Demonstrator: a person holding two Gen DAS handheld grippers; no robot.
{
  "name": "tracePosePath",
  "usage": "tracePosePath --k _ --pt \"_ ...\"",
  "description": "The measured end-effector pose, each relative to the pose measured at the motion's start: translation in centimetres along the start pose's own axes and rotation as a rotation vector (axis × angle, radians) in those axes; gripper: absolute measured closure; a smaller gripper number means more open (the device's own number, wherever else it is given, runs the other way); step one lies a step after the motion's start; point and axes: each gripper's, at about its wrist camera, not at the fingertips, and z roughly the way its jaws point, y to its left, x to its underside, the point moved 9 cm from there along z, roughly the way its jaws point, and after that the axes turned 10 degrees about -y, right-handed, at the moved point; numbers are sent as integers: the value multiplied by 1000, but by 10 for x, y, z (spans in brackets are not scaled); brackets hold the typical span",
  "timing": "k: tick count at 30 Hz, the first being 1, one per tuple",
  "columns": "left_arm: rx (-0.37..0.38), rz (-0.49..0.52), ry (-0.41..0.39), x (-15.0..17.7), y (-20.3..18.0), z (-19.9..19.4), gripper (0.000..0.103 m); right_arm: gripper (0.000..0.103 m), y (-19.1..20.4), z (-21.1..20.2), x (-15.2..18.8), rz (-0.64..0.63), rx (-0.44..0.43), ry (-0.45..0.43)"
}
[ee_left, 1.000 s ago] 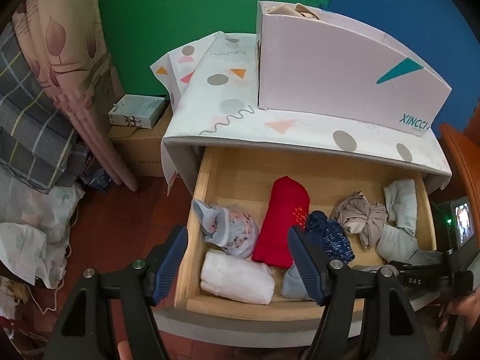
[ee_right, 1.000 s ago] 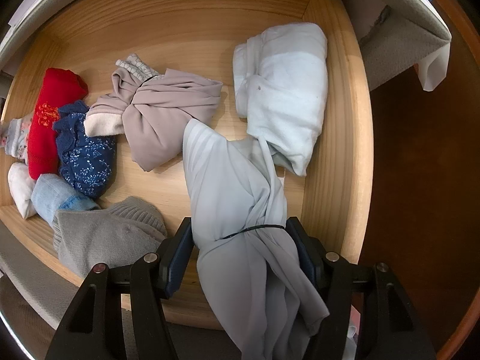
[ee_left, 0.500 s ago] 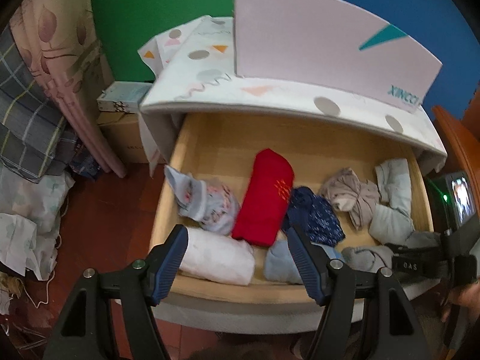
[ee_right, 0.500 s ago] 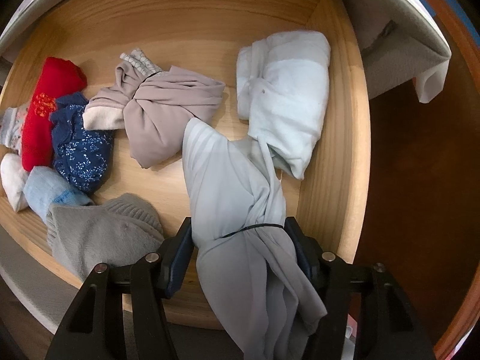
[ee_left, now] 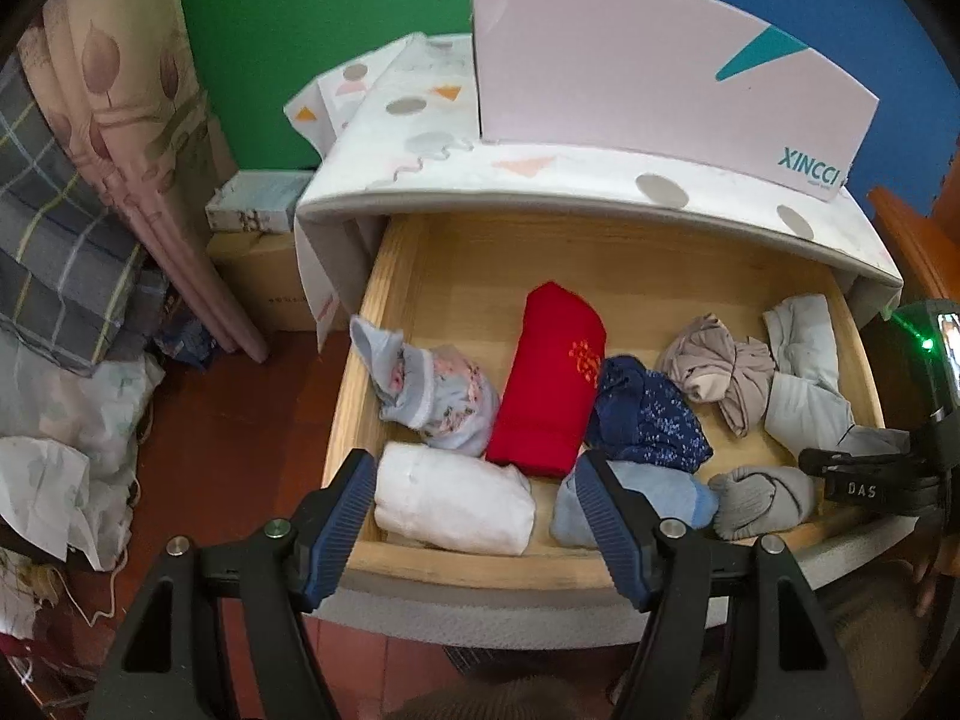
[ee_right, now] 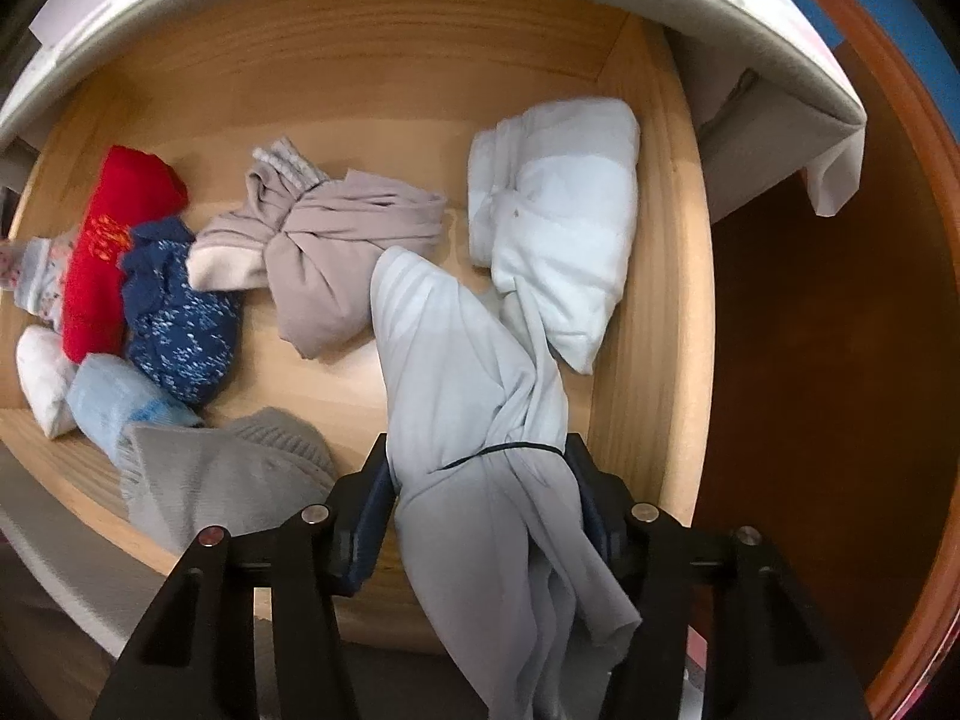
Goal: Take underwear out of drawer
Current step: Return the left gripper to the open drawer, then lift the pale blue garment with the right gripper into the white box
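The wooden drawer [ee_left: 384, 276] stands pulled out and holds several rolled garments. My right gripper [ee_right: 477, 456] points down at its right front corner, jaws closing, and the pads press a bunched pale grey underwear [ee_right: 444, 348] between them. That gripper [ee_left: 864, 480] also shows at the right edge of the left wrist view. My left gripper [ee_left: 474, 468] hangs open above the drawer's front left, over a white roll [ee_left: 450, 504], holding nothing. A red roll [ee_left: 552, 372], a navy patterned piece [ee_left: 648, 414] and a beige knotted piece [ee_left: 720, 366] lie in the middle.
A floral roll [ee_left: 432, 384], a light blue sock [ee_left: 678, 492] and a grey sock [ee_left: 762, 492] also lie inside. A pink box [ee_left: 660, 78] sits on the cabinet top. Cardboard boxes [ee_left: 264, 276], curtains [ee_left: 120, 120] and bags [ee_left: 60, 450] crowd the floor at left.
The left wrist view has come lower and nearer the drawer front. The right jaws have narrowed onto the pale grey underwear, which stays in place.
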Motion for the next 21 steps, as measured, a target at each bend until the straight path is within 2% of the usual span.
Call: tracePosePath --k 7,15,21 --pt "38 -54 67 16 2 12 32 55 -13 -21 -9 28 -48 -14" --pt "12 -100 95 24 10 19 32 55 -30 -60 -15 34 -87 -50" --pt "-29 -104 92 26 18 18 32 55 -22 -101 -34 28 -126 -74"
